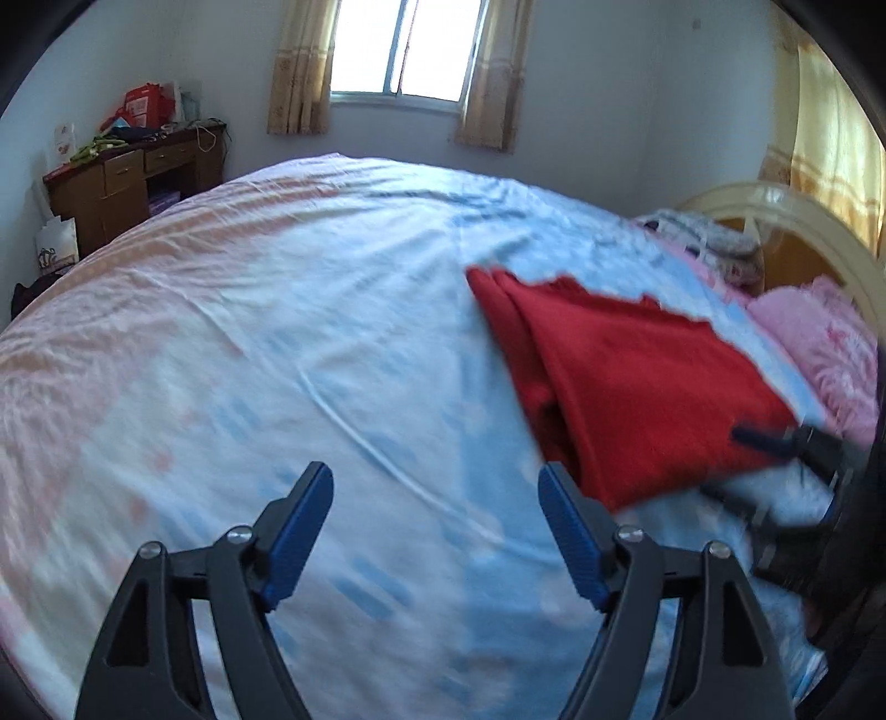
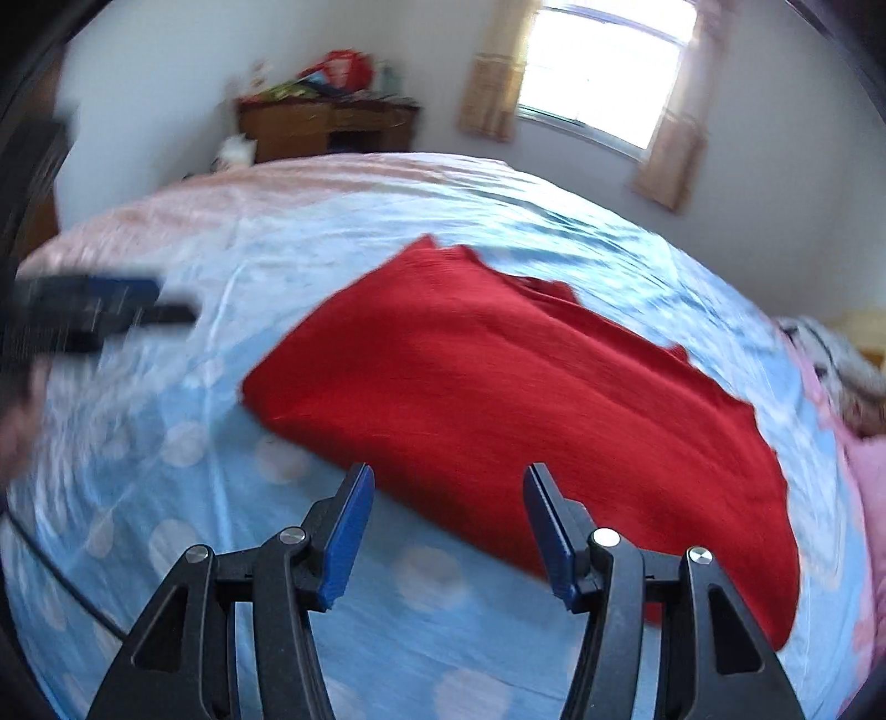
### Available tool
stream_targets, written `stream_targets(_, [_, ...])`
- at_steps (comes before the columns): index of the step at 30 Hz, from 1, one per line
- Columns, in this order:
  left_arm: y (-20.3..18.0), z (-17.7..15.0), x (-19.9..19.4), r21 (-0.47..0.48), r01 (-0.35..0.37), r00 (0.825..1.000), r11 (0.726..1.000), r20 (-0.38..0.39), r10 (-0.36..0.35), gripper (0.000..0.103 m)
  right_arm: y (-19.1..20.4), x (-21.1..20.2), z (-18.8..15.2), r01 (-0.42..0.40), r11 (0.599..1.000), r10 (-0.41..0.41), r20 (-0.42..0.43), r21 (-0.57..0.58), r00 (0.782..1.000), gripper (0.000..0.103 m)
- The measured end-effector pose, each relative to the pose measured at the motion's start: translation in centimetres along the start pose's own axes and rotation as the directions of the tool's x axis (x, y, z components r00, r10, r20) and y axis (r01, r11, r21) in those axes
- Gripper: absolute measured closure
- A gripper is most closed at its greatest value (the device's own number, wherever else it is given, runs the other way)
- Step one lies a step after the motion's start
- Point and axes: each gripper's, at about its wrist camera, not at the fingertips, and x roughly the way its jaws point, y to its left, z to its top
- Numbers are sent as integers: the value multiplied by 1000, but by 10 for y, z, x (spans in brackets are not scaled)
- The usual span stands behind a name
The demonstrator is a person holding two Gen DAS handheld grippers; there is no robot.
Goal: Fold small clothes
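Note:
A red knit garment (image 2: 509,387) lies folded flat on the blue and pink bed sheet (image 2: 166,443); in the left wrist view the garment (image 1: 637,376) lies to the right. My left gripper (image 1: 437,482) is open and empty above bare sheet, left of the garment; it also shows blurred at the left edge of the right wrist view (image 2: 138,304). My right gripper (image 2: 446,482) is open and empty, just over the garment's near edge. It shows in the left wrist view (image 1: 775,448) at the garment's right edge.
A wooden desk (image 1: 133,177) with clutter stands by the far wall left of the window (image 1: 404,50). Pink pillows (image 1: 819,343) and a cream headboard (image 1: 786,205) are at the right. A grey blanket (image 1: 703,232) lies near the headboard.

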Motion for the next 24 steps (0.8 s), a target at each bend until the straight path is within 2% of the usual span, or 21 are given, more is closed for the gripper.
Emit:
stream_targets(2, [13,13,3,-18,17,1000,1000,12,-17,12,14,3,2,-6,999,7,4,-40,1000,46])
stream_targets(4, [26,24,6,-41,44,999,998,34,-42,11,30,5,4,-4,996,5,7,-84,1000,46])
stream_targets(6, [34,31,14,-66,53,999,996,16,-52,11,42,9,7,-15,993,17,10,-117,1000,46])
stream_targets(8, [37,35,23,-95,90,996,991,5,-90,11,54,14,10,2,988,0,17,-152,1000,46])
stream_targets(11, [34,39,39,-108,136,990,985,-21,-139,11,66,24,14,70,979,-65,29,-190,997,46])
stream_targets(13, [27,44,53,-116,172,983,978,-47,-178,11,68,28,17,85,979,-79,39,-187,996,46])
stream_targets(16, [21,52,68,-136,223,970,965,-68,-233,11,71,31,21,90,978,-82,46,-186,996,46])
stream_targets(24, [-5,74,100,-128,291,946,948,-109,-305,11,73,32,21,93,978,-84,60,-186,995,46])
